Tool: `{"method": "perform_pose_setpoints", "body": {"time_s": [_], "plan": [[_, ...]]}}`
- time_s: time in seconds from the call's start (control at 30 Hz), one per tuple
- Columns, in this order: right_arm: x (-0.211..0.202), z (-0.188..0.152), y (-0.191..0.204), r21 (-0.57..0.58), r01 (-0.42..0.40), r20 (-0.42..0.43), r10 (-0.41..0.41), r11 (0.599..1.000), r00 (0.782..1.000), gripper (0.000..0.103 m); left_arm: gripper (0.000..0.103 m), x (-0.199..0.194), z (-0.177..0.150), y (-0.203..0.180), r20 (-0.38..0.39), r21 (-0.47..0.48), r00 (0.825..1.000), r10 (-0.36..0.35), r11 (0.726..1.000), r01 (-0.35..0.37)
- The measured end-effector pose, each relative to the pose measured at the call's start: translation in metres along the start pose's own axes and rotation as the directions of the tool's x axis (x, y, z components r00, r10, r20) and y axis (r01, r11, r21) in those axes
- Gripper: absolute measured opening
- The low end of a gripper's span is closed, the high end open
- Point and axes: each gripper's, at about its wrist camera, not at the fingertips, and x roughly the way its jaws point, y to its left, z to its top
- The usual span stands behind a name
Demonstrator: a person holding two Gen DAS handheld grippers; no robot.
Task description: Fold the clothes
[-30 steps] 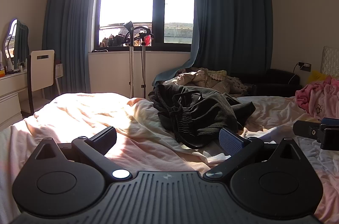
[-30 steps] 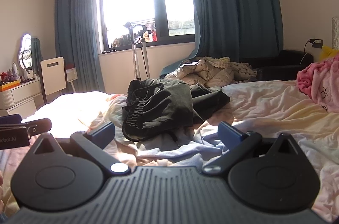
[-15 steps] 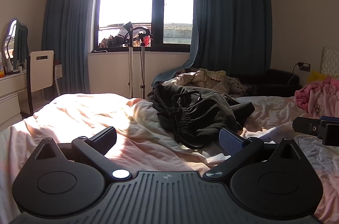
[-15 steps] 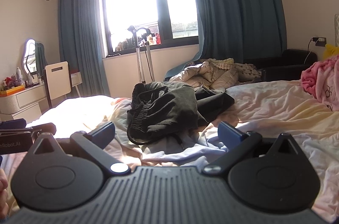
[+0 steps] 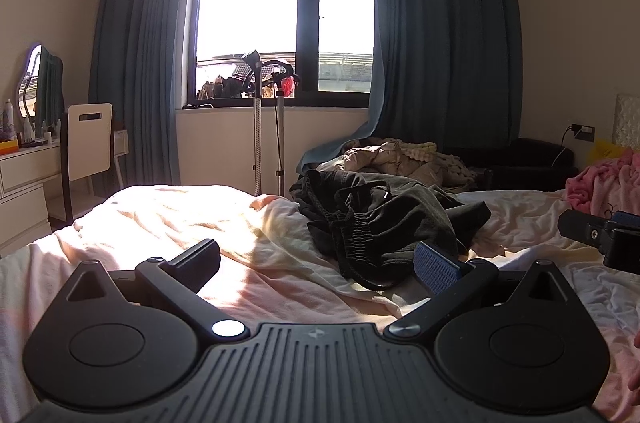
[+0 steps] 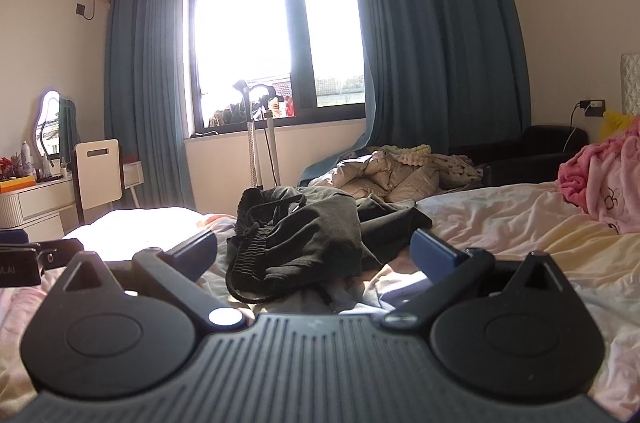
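two grippers, left [image 5: 316, 259] and right [image 6: 314, 247], hover with jaws apart and empty near the dark clothes [image 6: 296, 235] heaped on the bed [image 5: 180, 215].

We look from two wrist cameras, each set just behind its own gripper and facing forward along the spread fingers, low over the bed [image 5: 168, 219] toward the window [image 5: 288, 19]. The left wrist view sits to the left of the dark clothes pile [image 5: 384, 215], which lies just past its right finger; the right gripper's body [image 5: 600, 235] pokes in at its right edge. The right wrist view faces the same pile [image 6: 304, 235] nearly head-on and seems a little closer, though fisheye bending makes that hard to judge. Both views share the pile, window, curtains and white chair [image 6: 98, 169]
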Motion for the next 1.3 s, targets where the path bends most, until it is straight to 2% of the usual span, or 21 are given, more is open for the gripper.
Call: {"method": "perform_pose_setpoints", "body": {"time_s": [0.27, 0.5, 0.67, 0.73, 0.83, 0.9, 1.0, 1.07, 1.13, 1.2, 1.27, 1.3], "plan": [[0.009, 0.000, -0.009, -0.007, 0.070, -0.058, -0.070, 0.998, 0.996, 0.103, 0.103, 0.015, -0.001, -0.006, -0.060, 0.008, 0.998, -0.020, 1.000, 0.020], [0.015, -0.005, -0.018, 0.035, 0.078, -0.043, -0.077, 0.996, 0.996, 0.103, 0.103, 0.040, 0.005, -0.024, -0.076, 0.030, 0.995, -0.058, 0.998, 0.060], [0.021, -0.008, -0.024, 0.050, 0.066, -0.047, -0.064, 0.997, 0.997, 0.103, 0.103, 0.074, 0.014, -0.044, -0.104, -0.004, 0.992, -0.075, 0.997, 0.075], [0.026, -0.010, -0.028, 0.051, 0.065, -0.054, -0.062, 0.997, 0.997, 0.103, 0.103, 0.095, 0.015, -0.052, -0.152, -0.036, 0.983, -0.102, 0.995, 0.098], [0.033, -0.012, -0.033, 0.044, 0.076, -0.055, -0.074, 0.996, 0.996, 0.103, 0.103, 0.131, 0.015, -0.060, -0.247, -0.138, 0.951, -0.188, 0.978, 0.157], [0.037, -0.012, -0.037, 0.047, 0.097, -0.053, -0.094, 0.994, 0.994, 0.103, 0.103, 0.154, 0.014, -0.063, -0.285, -0.235, 0.926, -0.250, 0.954, 0.185], [0.042, -0.014, -0.045, 0.071, 0.124, -0.059, -0.120, 0.990, 0.991, 0.103, 0.103, 0.188, 0.010, -0.069, -0.319, -0.364, 0.898, -0.302, 0.914, 0.178], [0.046, -0.017, -0.052, 0.097, 0.139, -0.076, -0.132, 0.986, 0.988, 0.103, 0.103, 0.211, 0.004, -0.072, -0.329, -0.433, 0.892, -0.310, 0.889, 0.149], [0.050, -0.021, -0.058, 0.123, 0.155, -0.094, -0.145, 0.980, 0.985, 0.103, 0.103, 0.233, -0.005, -0.072, -0.328, -0.508, 0.883, -0.335, 0.851, 0.134], [0.053, -0.024, -0.064, 0.150, 0.162, -0.110, -0.147, 0.975, 0.983, 0.103, 0.101, 0.256, -0.017, -0.069, -0.330, -0.609, 0.867, -0.373, 0.786, 0.107], [0.057, -0.027, -0.069, 0.178, 0.162, -0.125, -0.141, 0.971, 0.982, 0.103, 0.099, 0.276, -0.033, -0.065, -0.329, -0.719, 0.848, -0.415, 0.693, 0.061], [0.059, -0.029, -0.070, 0.187, 0.161, -0.129, -0.139, 0.969, 0.982, 0.103, 0.098, 0.282, -0.039, -0.066, -0.326, -0.748, 0.842, -0.431, 0.662, 0.049]]}}
